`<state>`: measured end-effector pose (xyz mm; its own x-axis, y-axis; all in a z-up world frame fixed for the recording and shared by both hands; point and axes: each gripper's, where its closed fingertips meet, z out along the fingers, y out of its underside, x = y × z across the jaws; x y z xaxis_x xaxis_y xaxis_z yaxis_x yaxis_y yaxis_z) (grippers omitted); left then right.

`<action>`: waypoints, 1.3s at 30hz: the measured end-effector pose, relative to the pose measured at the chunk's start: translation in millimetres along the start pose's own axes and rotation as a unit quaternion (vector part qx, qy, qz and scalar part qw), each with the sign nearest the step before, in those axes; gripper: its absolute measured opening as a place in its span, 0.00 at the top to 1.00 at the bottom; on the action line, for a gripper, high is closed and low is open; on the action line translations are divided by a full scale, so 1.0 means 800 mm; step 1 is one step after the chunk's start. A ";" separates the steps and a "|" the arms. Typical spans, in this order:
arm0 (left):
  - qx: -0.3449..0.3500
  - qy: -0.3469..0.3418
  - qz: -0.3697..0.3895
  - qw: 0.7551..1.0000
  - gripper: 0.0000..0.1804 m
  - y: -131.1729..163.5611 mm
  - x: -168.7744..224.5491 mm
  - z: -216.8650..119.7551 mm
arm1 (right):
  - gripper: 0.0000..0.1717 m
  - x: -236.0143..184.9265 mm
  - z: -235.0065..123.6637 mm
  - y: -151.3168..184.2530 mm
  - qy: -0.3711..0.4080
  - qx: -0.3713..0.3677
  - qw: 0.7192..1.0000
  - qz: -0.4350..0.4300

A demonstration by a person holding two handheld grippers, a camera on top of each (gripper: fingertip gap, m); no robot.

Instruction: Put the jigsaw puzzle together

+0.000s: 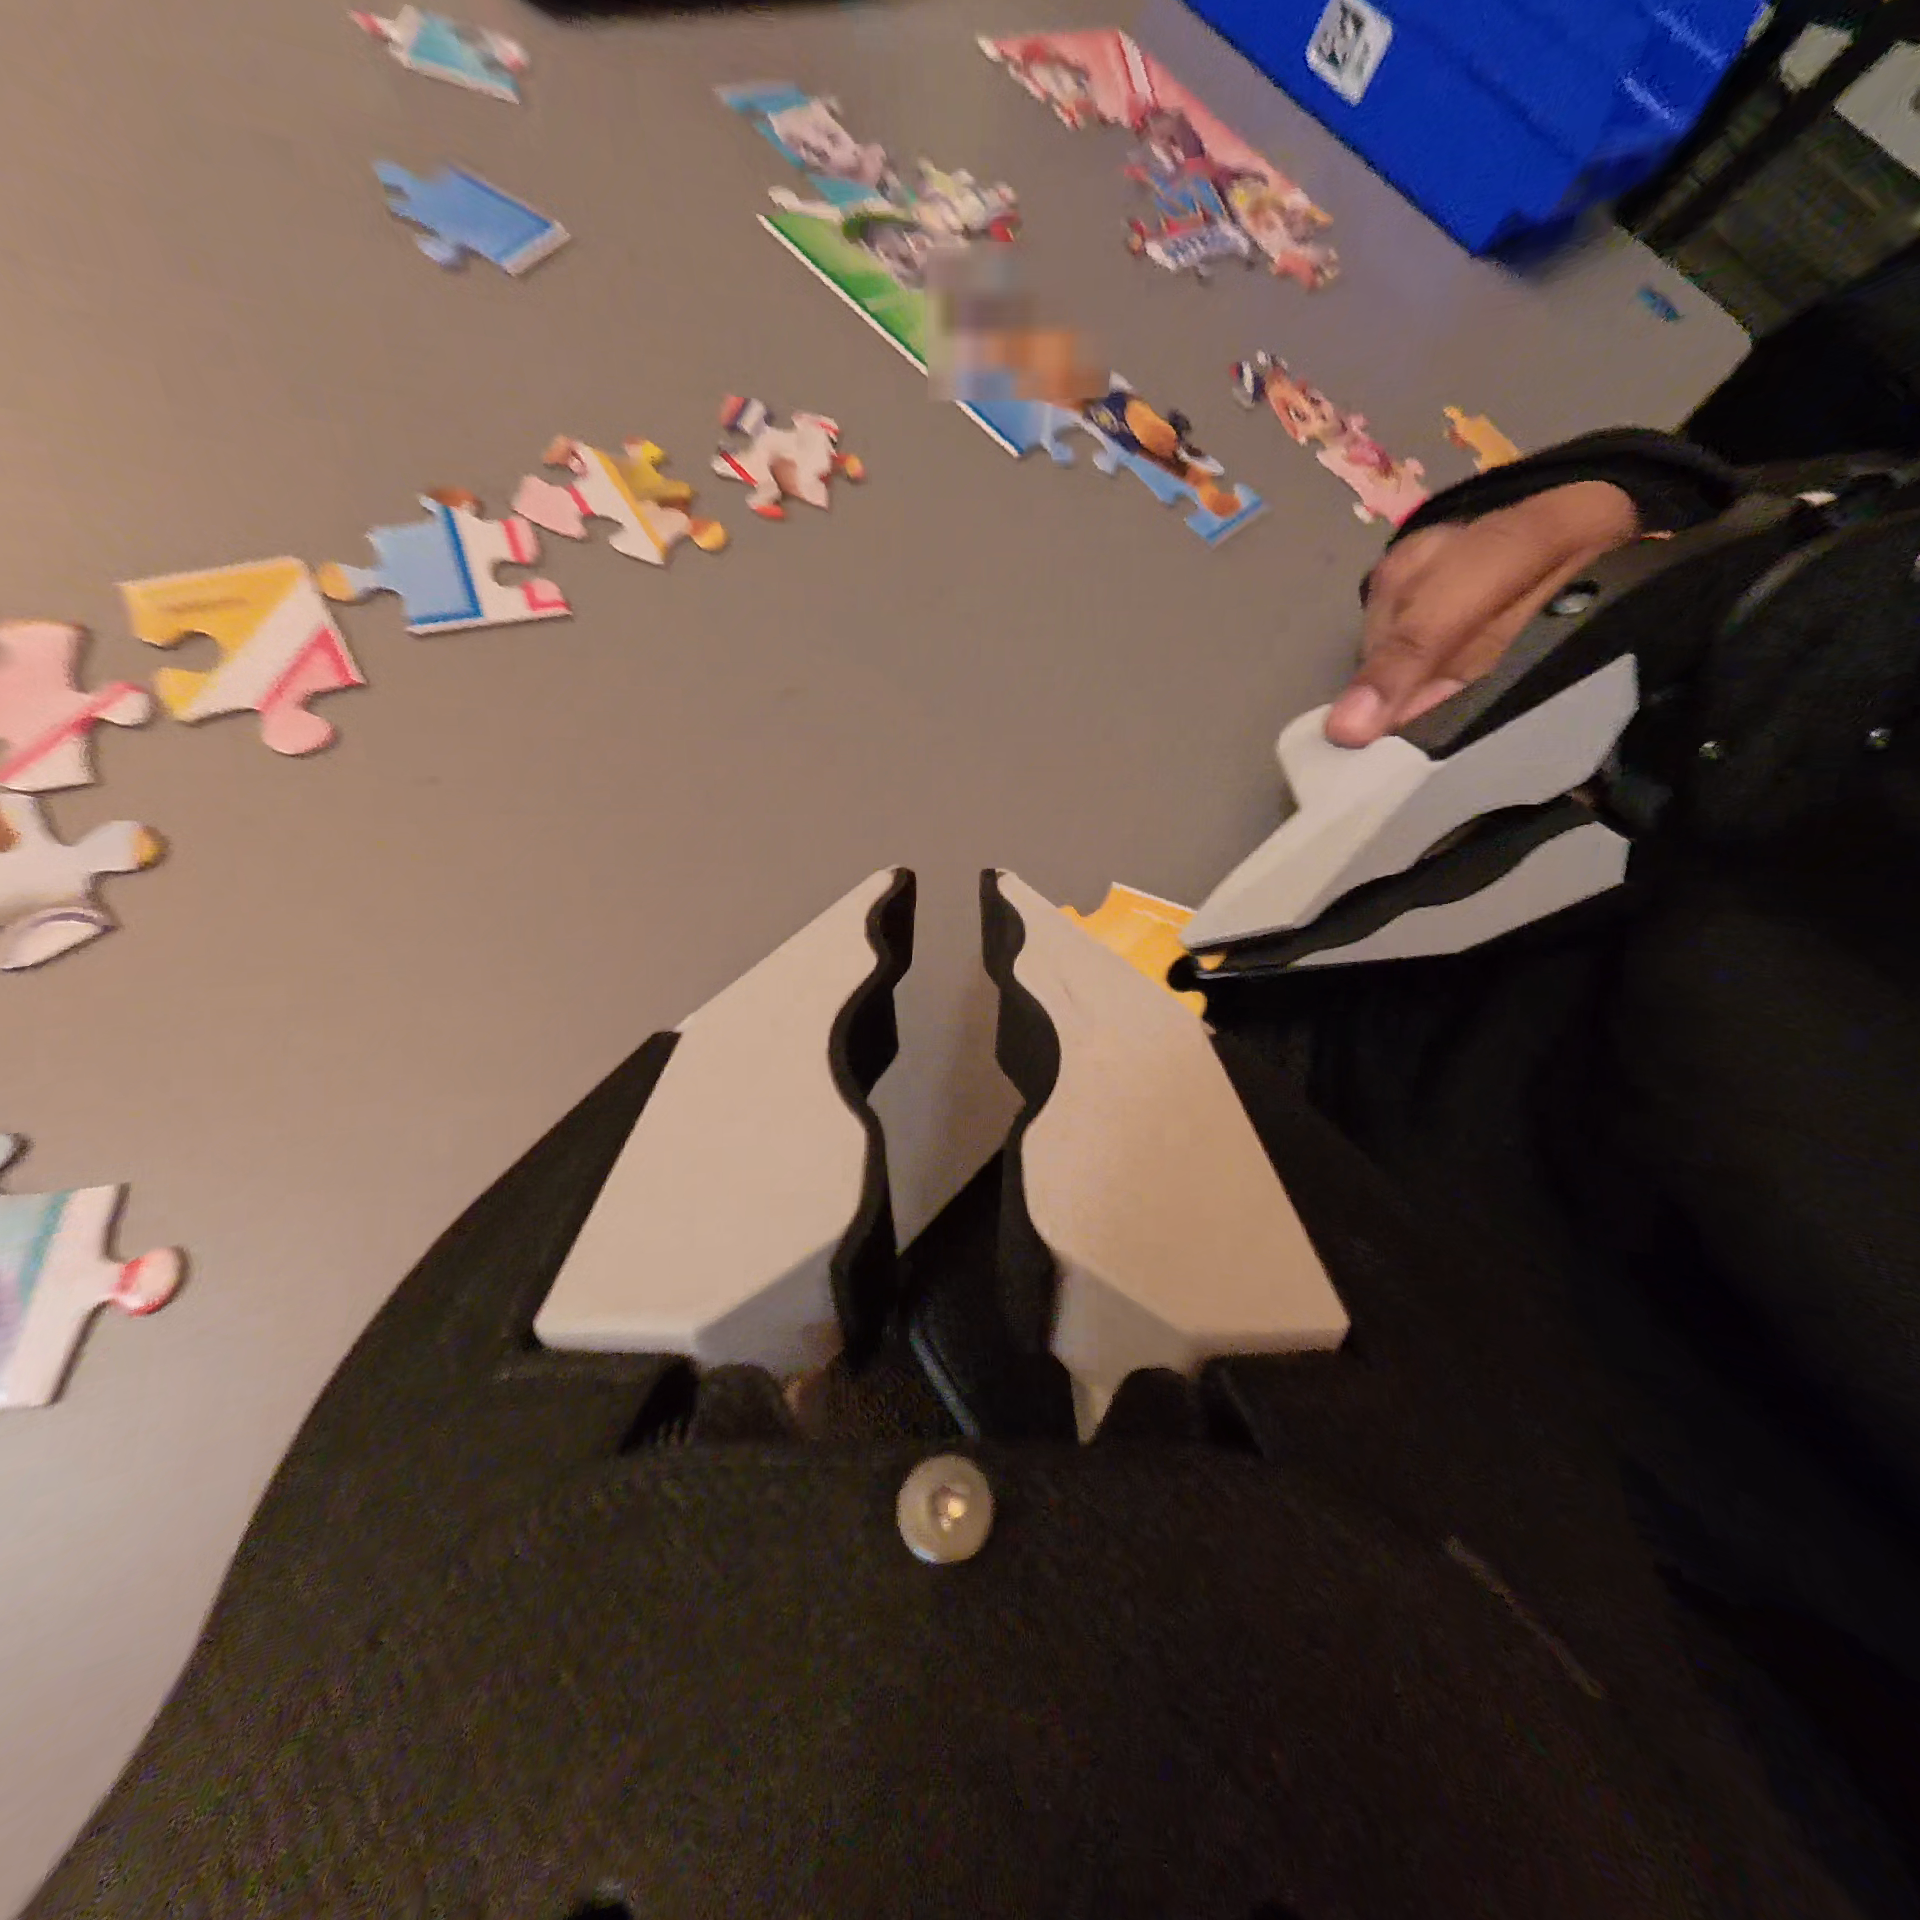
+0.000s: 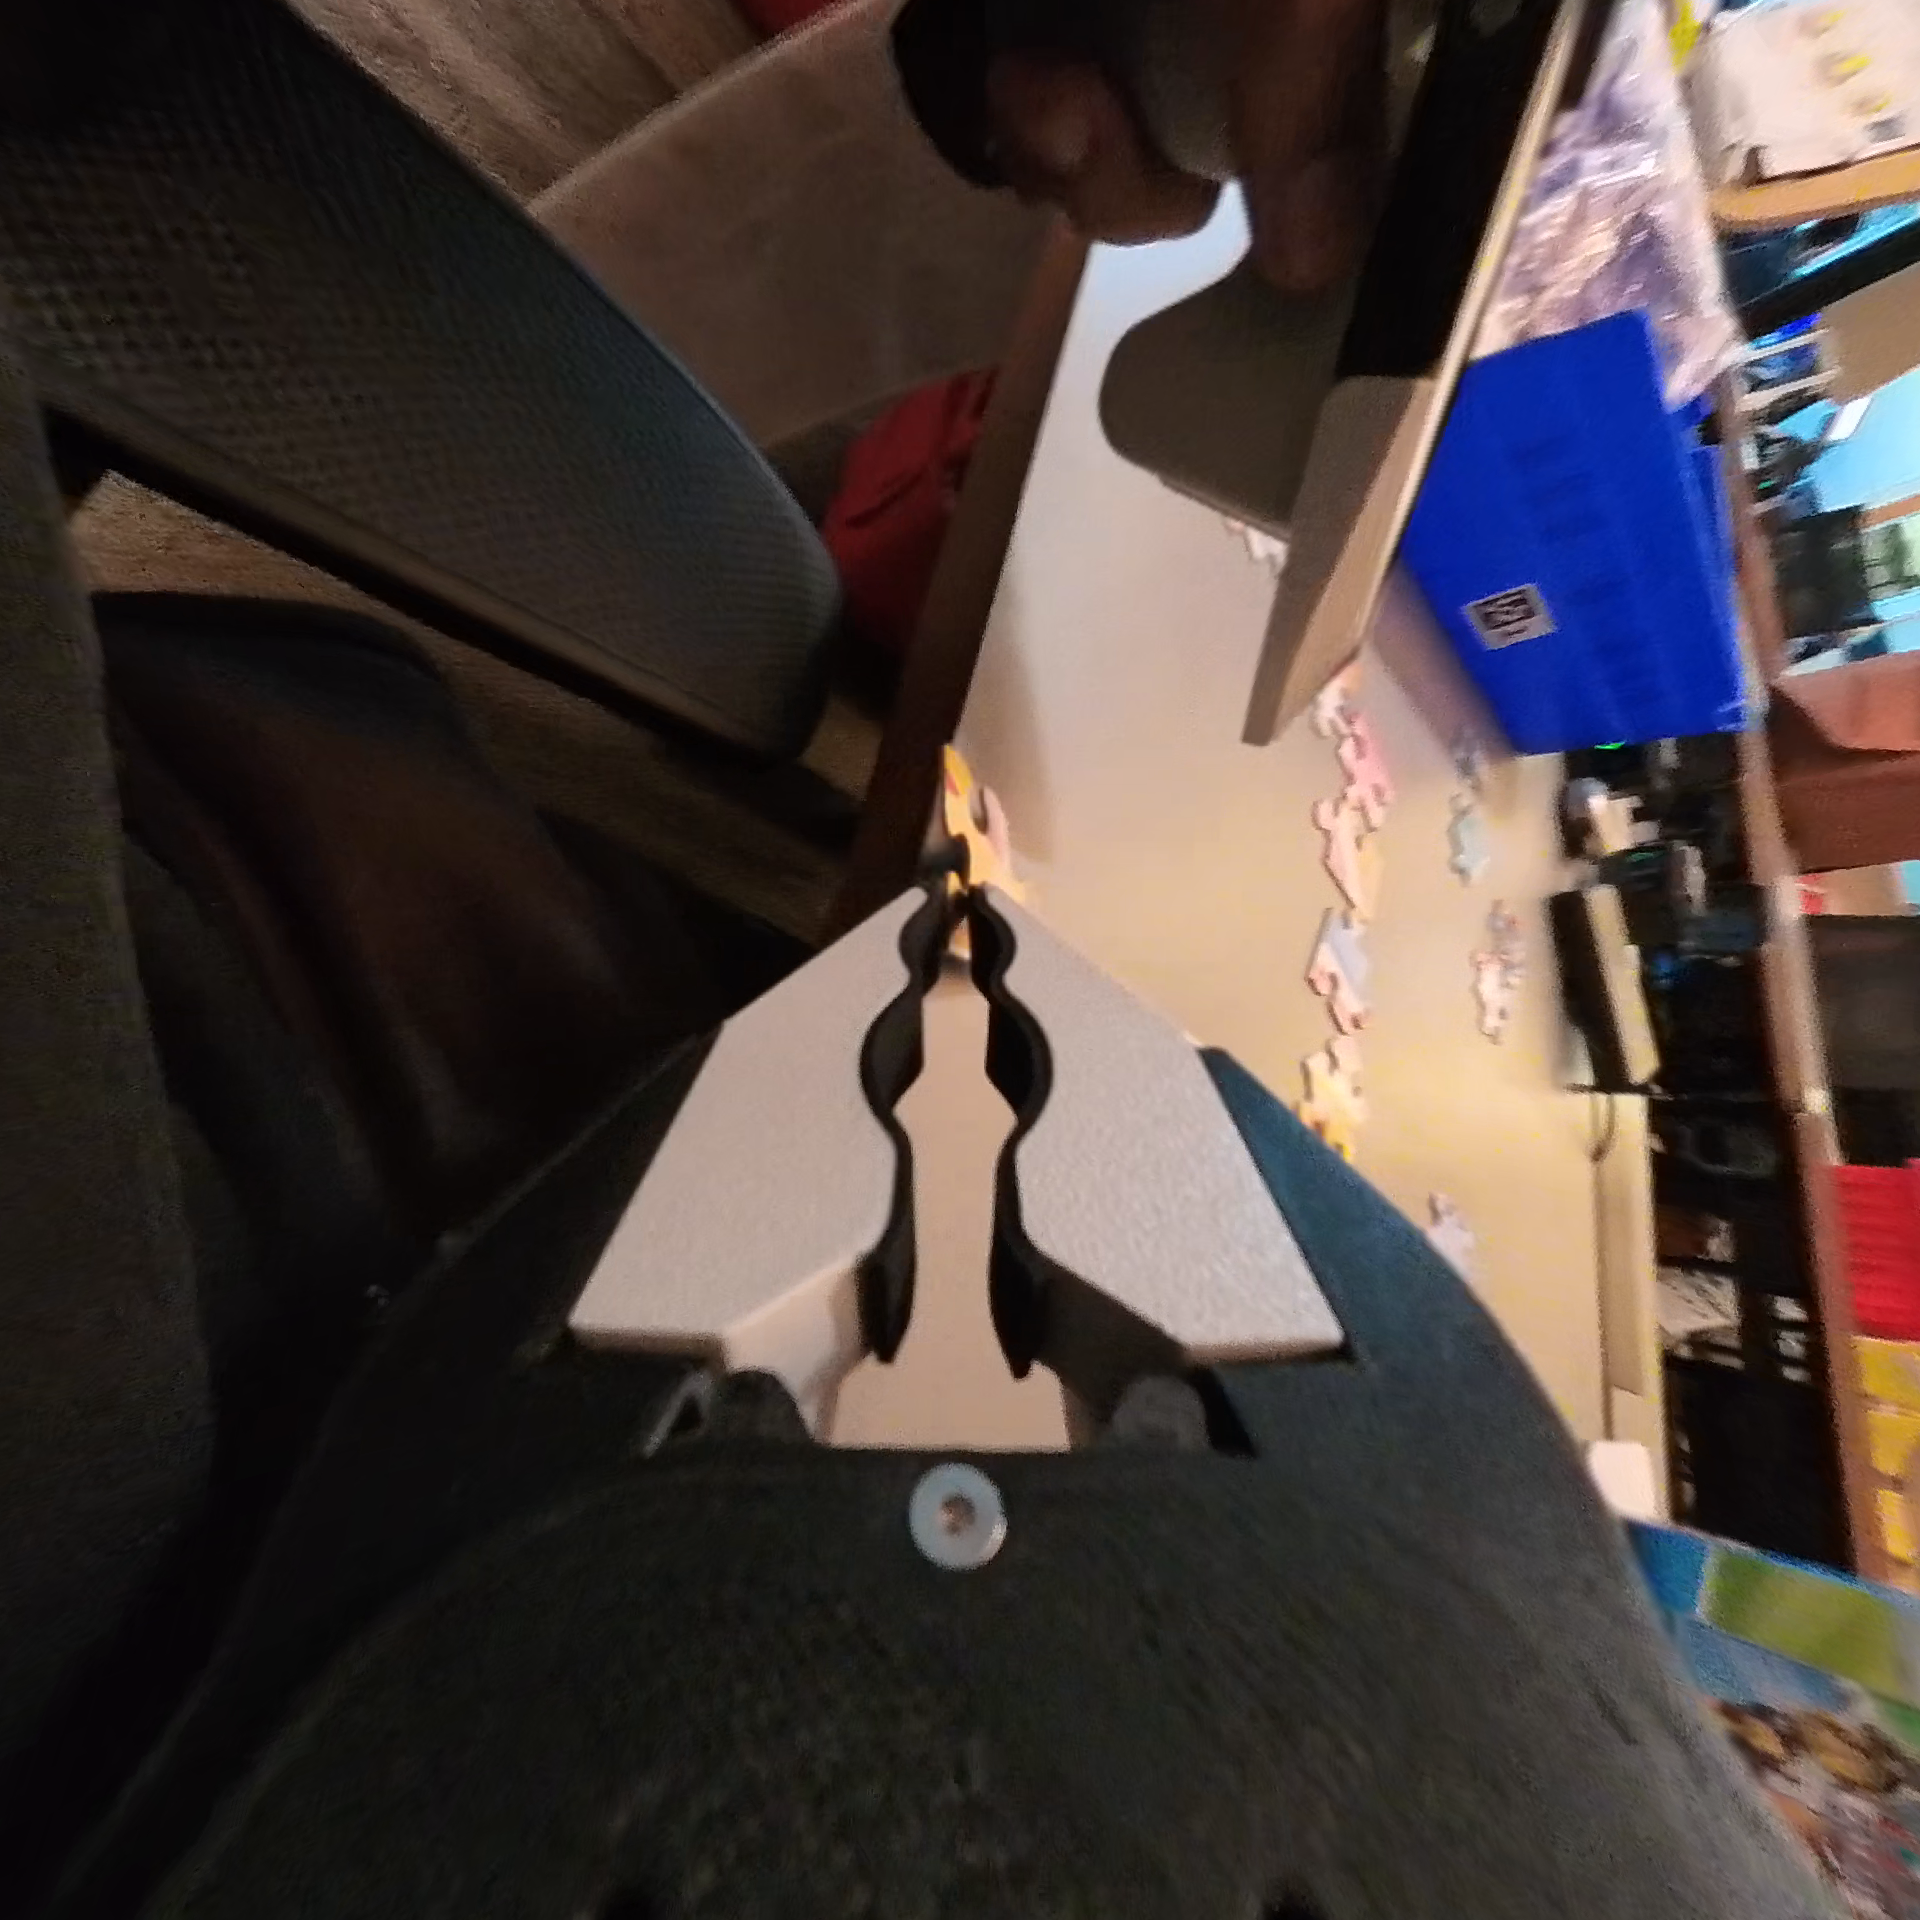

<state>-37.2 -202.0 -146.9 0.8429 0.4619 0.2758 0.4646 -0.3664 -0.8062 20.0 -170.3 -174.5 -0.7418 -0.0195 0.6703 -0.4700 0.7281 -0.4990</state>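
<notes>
The left claw (image 1: 948,883) stands slightly parted over bare grey bench (image 1: 727,810), nothing between its pads; just to its right the right claw (image 1: 1195,961) is pinched shut on the edge of a yellow puzzle piece (image 1: 1138,925) at the bench's near edge; a hand (image 1: 1475,613) grips it; loose puzzle pieces (image 1: 468,571) lie scattered beyond; a blue bin (image 1: 1496,114) at the far corner bears a white printed label (image 1: 1349,47).

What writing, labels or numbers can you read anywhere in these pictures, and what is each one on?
White label on the blue bin: a black square code, nothing legible.
Yellow puzzle piece at the tips of the right gripper: faint print, too blurred to read.
Nothing else carries readable text.
</notes>
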 end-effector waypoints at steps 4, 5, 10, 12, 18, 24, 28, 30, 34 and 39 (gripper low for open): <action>0.053 -0.025 0.011 0.998 0.94 -0.023 -0.009 -0.009 | 1.00 0.035 -0.036 0.022 0.055 -0.004 0.998 0.035; 0.065 -0.025 0.013 0.997 0.94 -0.028 -0.008 -0.009 | 1.00 0.047 -0.052 0.039 0.077 -0.018 0.996 0.042; 0.102 0.030 0.025 0.994 0.91 -0.057 0.020 0.023 | 1.00 0.087 -0.183 0.186 0.190 -0.148 0.967 0.085; 0.121 0.073 0.015 0.990 0.84 -0.076 0.044 0.055 | 1.00 0.086 -0.239 0.249 0.213 -0.194 0.953 0.097; 0.085 0.176 0.061 0.979 0.74 -0.139 0.170 0.191 | 1.00 0.076 -0.333 0.369 0.245 -0.281 0.923 0.097; 0.002 0.137 0.205 0.969 0.63 -0.196 0.217 0.331 | 1.00 0.060 -0.345 0.405 0.258 -0.260 0.918 0.150; -0.046 0.141 0.214 0.965 0.53 -0.217 0.207 0.409 | 1.00 0.053 -0.348 0.410 0.256 -0.268 0.920 0.128; -0.074 0.145 0.212 0.964 0.51 -0.217 0.202 0.436 | 1.00 0.052 -0.349 0.413 0.251 -0.278 0.921 0.109; -0.122 0.101 0.254 0.954 0.49 -0.203 0.185 0.471 | 1.00 0.051 -0.349 0.421 0.239 -0.296 0.922 0.064; -0.161 0.074 0.284 0.942 0.48 -0.180 0.174 0.486 | 1.00 0.050 -0.344 0.421 0.228 -0.287 0.930 0.036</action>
<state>-92.5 229.0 -195.6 0.9980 0.0088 -0.0629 -0.0344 -0.7570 -0.6525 -36.5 262.8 -165.0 -0.4204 0.2408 0.8748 0.0022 0.9644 -0.2644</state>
